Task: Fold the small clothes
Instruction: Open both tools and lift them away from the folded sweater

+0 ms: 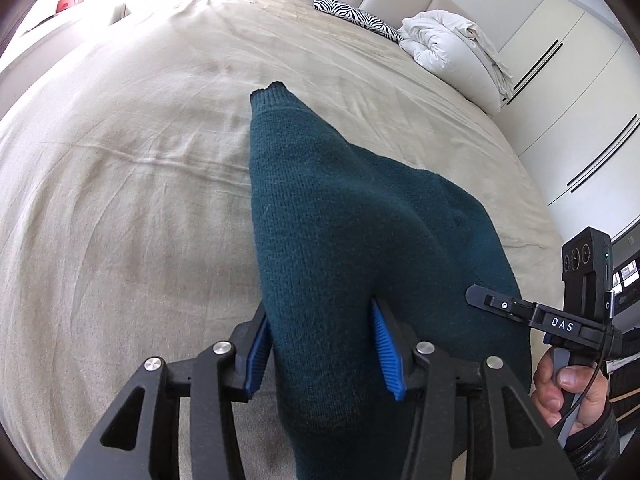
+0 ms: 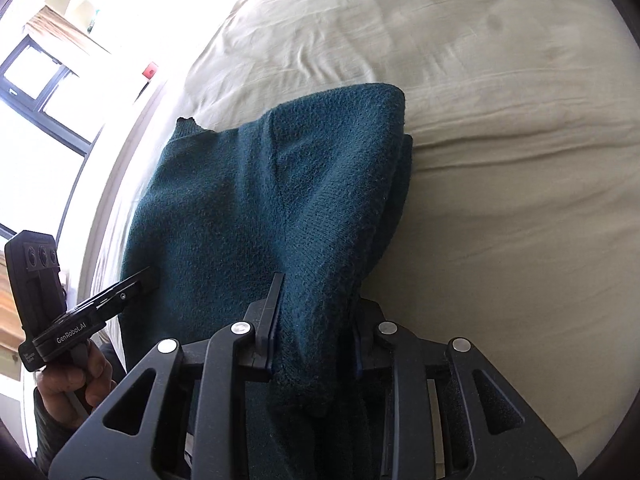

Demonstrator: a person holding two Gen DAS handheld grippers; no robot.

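Left wrist view is showing the left gripper grasping a thick bunch of a dark teal knit sweater, blue pads pressing in from both sides. From that grip the sweater is draping forward onto the beige bed, a ribbed cuff or hem pointing away. To the right, the right gripper is reaching to the sweater's edge.

Right wrist view is showing the left gripper at the cloth's left edge and, further right, the right gripper likewise clenching a gathered bunch of sweater, which is lying partly doubled over on the bed.

Judging by the sag, the knit is behaving soft, limp and fairly light, stretching under pull and not slippery. Corners, hems or shoulder seams are looking like the best holds.
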